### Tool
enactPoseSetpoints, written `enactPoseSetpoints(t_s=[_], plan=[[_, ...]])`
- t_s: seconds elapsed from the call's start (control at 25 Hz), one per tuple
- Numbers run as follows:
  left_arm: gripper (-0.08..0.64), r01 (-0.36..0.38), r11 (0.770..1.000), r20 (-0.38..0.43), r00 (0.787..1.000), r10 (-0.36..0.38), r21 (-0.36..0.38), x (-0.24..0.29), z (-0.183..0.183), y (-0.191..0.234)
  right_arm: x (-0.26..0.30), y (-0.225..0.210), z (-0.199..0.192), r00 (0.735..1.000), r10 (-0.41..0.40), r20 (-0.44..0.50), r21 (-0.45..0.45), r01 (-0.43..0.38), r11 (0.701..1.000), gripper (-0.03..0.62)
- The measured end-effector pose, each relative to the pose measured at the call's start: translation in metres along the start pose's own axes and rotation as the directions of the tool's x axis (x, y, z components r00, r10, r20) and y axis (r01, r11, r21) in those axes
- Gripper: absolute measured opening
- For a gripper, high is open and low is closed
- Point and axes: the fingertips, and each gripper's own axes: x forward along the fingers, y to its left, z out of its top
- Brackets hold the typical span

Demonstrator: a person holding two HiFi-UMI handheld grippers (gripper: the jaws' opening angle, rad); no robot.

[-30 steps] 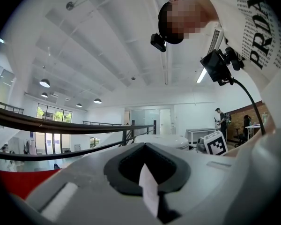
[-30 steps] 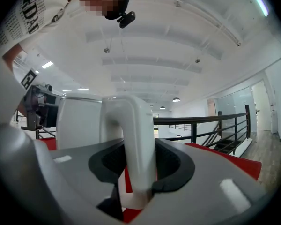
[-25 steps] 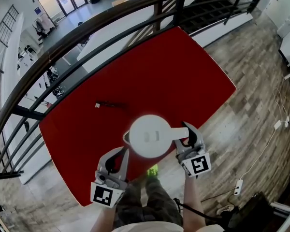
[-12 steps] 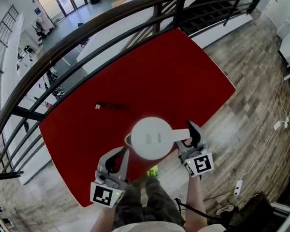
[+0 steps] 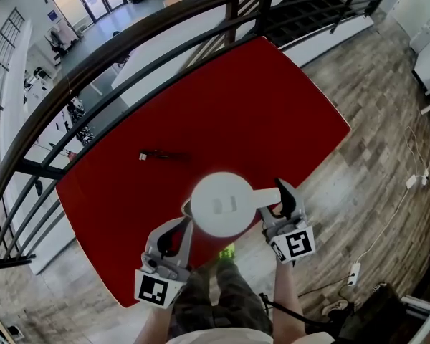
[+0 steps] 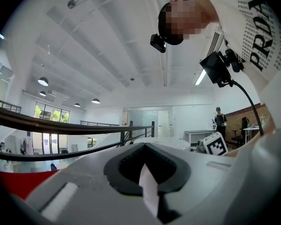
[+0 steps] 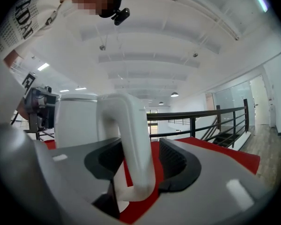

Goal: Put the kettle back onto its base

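The white kettle (image 5: 221, 205) stands on the red table (image 5: 272, 99), close to the edge nearest the person. From above only its round lid and its handle (image 5: 266, 196) show. The handle sticks out toward the right. I cannot see the base. It may be hidden under the kettle, so I cannot be sure the kettle sits on it.

The right gripper (image 5: 279, 205) is at the handle. Its jaws have just been opening and now stand wide. In the right gripper view the handle is between them, but there is a gap with red table showing on one side. So the pads are not squeezing it.

The left gripper (image 5: 173, 236) waits just beside the kettle on the other side. Its jaws are wide too, and nothing is between them.

I think this is the letting-go step. The kettle looks set down and stands straight.

Next, the right gripper should slide back, away from the kettle, until the handle is out from between the jaws. It should go slowly and straight. If a jaw bumps the handle, the kettle could tip or slide. After that, it is good to check that the kettle sits flat.

A small dark thing (image 5: 161, 155) lies on the table, well apart from the kettle.
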Motion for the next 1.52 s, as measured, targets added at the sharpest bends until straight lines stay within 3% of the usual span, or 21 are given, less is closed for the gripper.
enactPoseSetpoints(t_s=[0.16, 0.88, 1.28, 1.52], plan=[[0.006, 0.016, 1.000, -0.010, 1.000, -0.016, 0.000, 0.000, -0.002, -0.003, -0.016, 0.005, -0.012, 0.998, -0.055, 0.003, 0.052, 0.055, 0.997, 0.221], [0.006, 0.050, 0.999, 0.024, 0.998, -0.050, 0.008, 0.000, 0.015, -0.010, -0.053, 0.009, -0.004, 0.998, -0.029, -0.059, 0.030, 0.030, 0.999, 0.229], [0.006, 0.040, 0.998, 0.090, 0.995, -0.044, 0.048, -0.002, 0.060, -0.009, -0.059, 0.024, 0.066, 0.999, 0.042, -0.023, -0.083, -0.044, 0.996, 0.202], [0.006, 0.051, 0.996, 0.141, 0.988, -0.061, 0.067, -0.002, 0.092, -0.022, -0.039, 0.056, 0.123, 0.987, 0.157, 0.038, -0.183, -0.148, 0.972, 0.186]])
